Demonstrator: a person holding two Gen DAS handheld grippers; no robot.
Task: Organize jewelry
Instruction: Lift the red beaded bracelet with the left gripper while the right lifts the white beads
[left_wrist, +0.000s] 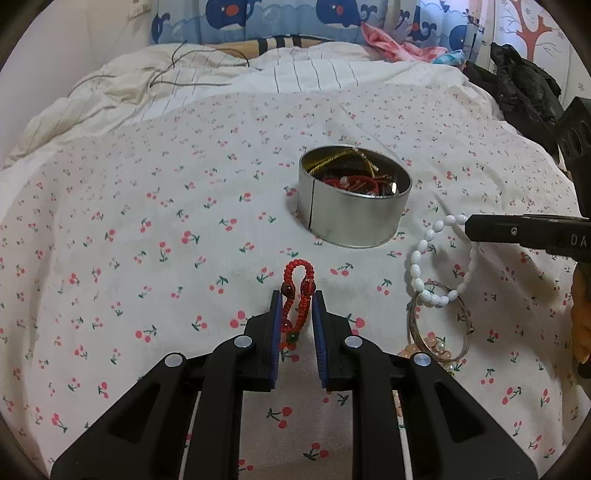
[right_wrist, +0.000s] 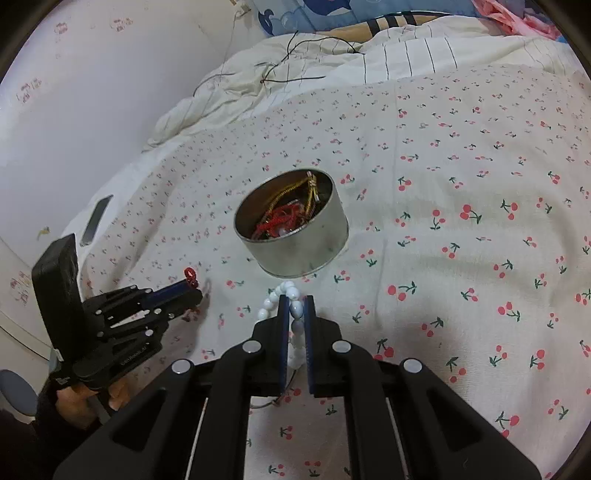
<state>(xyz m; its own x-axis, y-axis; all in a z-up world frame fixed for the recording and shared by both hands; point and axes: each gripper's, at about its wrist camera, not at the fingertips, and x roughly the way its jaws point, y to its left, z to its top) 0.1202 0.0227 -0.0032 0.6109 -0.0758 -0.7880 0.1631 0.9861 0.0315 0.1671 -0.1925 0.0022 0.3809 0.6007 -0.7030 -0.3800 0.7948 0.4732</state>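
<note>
Claws pinch braided red bracelet (left_wrist: 297, 295), glossy oval white beads (left_wrist: 436, 258).

Black linkage grippers (left_wrist: 297, 306); blue-padded jaws; silver rivets; dark sleeve (right_wrist: 48, 417).

A bed fills the view, spread with a white cherry-print sheet (left_wrist: 147, 221). At twelve o'clock lies a rumpled striped duvet (left_wrist: 288, 74) below whale-print fabric (left_wrist: 280, 18); at nine o'clock stands a plain white wall (right_wrist: 92, 110).
</note>
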